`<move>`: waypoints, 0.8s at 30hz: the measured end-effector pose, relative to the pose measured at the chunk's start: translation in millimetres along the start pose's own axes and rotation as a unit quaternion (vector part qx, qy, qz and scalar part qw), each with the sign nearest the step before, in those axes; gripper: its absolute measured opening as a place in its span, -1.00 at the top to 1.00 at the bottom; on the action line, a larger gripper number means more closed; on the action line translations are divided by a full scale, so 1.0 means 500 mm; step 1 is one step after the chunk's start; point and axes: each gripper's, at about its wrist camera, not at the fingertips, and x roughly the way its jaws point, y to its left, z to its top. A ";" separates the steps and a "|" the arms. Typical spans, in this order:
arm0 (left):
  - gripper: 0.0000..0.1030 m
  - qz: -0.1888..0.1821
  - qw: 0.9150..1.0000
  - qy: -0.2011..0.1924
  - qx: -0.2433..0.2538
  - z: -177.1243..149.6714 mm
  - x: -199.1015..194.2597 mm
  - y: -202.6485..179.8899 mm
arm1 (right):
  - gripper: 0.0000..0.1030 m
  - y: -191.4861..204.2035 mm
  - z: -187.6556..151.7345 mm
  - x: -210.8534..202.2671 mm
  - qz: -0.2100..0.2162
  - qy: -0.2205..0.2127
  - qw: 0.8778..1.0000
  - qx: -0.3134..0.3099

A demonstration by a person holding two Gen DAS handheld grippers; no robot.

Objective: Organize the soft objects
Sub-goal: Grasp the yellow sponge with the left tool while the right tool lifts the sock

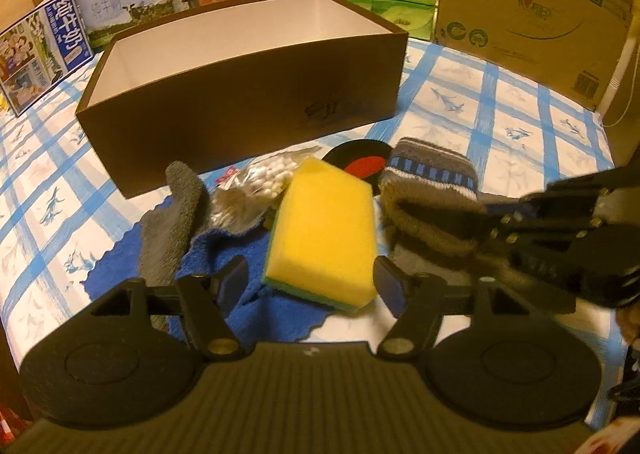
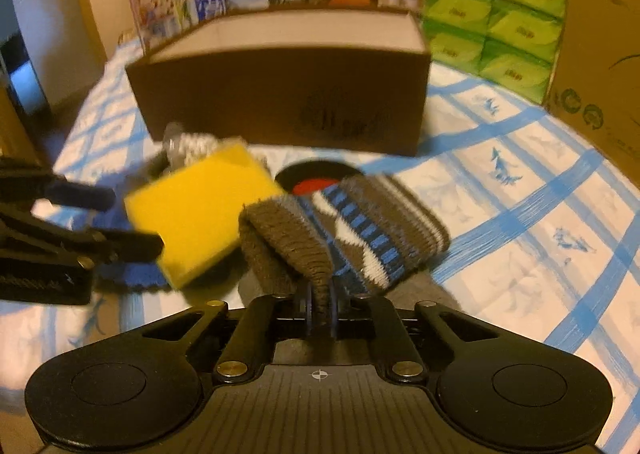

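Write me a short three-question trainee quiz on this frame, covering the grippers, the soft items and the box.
1. True or false: the right gripper is shut on the knitted sock.
2. What lies between the open fingers of the left gripper? A) the grey cloth B) the yellow sponge C) the bag of white beads
3. Fill in: the brown box behind the pile shows a ____ inner wall and no soft item in the part of it that is in view.

Key
1. True: its pads pinch a fold of the sock.
2. B: the yellow sponge sits between them, not yet pressed.
3. White.
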 end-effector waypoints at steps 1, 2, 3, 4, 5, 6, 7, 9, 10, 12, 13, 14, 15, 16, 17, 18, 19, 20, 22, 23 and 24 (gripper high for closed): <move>-0.32 0.000 1.000 0.000 0.004 0.001 0.002 -0.004 | 0.85 -0.004 0.003 -0.011 0.001 -0.010 1.000 0.009; -0.33 0.002 1.000 0.000 0.009 0.003 0.005 -0.009 | 0.85 -0.009 0.006 -0.021 0.000 -0.019 1.000 0.017; -0.35 0.003 1.000 0.002 0.013 0.004 0.008 -0.012 | 0.85 -0.013 0.009 -0.032 -0.002 -0.028 0.999 0.023; -0.36 0.005 1.000 0.004 0.016 0.006 0.012 -0.016 | 0.85 -0.020 0.013 -0.045 -0.006 -0.039 0.999 0.029; -0.38 0.005 1.000 0.005 0.017 0.008 0.016 -0.020 | 0.85 -0.026 0.017 -0.054 -0.009 -0.047 0.998 0.035; -0.38 0.003 1.000 0.005 0.019 0.009 0.020 -0.022 | 0.85 -0.034 0.021 -0.065 -0.013 -0.055 0.998 0.042; -0.38 0.003 1.000 0.006 0.022 0.011 0.025 -0.025 | 0.85 -0.042 0.024 -0.075 -0.017 -0.064 0.997 0.048; -0.38 0.006 0.999 0.008 0.032 0.016 0.034 -0.031 | 0.85 -0.059 0.029 -0.090 -0.025 -0.072 0.995 0.057; -0.38 0.010 0.999 0.009 0.039 0.018 0.040 -0.035 | 0.85 -0.067 0.030 -0.095 -0.030 -0.072 0.995 0.061; -0.40 0.017 0.998 0.010 0.054 0.024 0.054 -0.045 | 0.85 -0.084 0.029 -0.101 -0.036 -0.073 0.994 0.070; -0.40 0.020 0.998 0.012 0.060 0.026 0.060 -0.049 | 0.85 -0.093 0.027 -0.102 -0.037 -0.071 0.994 0.076; -0.41 0.025 0.997 0.013 0.068 0.027 0.067 -0.053 | 0.85 -0.102 0.023 -0.103 -0.038 -0.071 0.993 0.081; -0.42 0.030 0.997 0.014 0.076 0.028 0.074 -0.058 | 0.85 -0.108 0.020 -0.102 -0.041 -0.068 0.993 0.088; -0.42 0.036 0.996 0.016 0.084 0.028 0.082 -0.062 | 0.85 -0.115 0.017 -0.101 -0.043 -0.065 0.993 0.090; -0.42 0.042 0.995 0.018 0.089 0.028 0.089 -0.065 | 0.85 -0.119 0.014 -0.101 -0.044 -0.063 0.993 0.092; -0.42 0.046 0.994 0.019 0.094 0.027 0.096 -0.067 | 0.85 -0.123 0.011 -0.100 -0.045 -0.063 0.993 0.093; -0.42 0.049 0.994 0.019 0.098 0.026 0.103 -0.068 | 0.85 -0.125 0.009 -0.100 -0.045 -0.061 0.993 0.094; -0.41 0.051 0.993 0.021 0.101 0.025 0.107 -0.068 | 0.85 -0.126 0.008 -0.099 -0.045 -0.059 0.993 0.095; -0.35 0.060 0.992 0.024 0.109 0.022 0.117 -0.071 | 0.85 -0.127 0.005 -0.099 -0.044 -0.058 0.993 0.095; -0.34 0.063 0.991 0.023 0.112 0.021 0.118 -0.071 | 0.85 -0.127 0.004 -0.100 -0.043 -0.058 0.993 0.094; -0.32 0.063 0.992 0.019 0.111 0.020 0.115 -0.070 | 0.85 -0.125 0.005 -0.102 -0.042 -0.060 0.993 0.093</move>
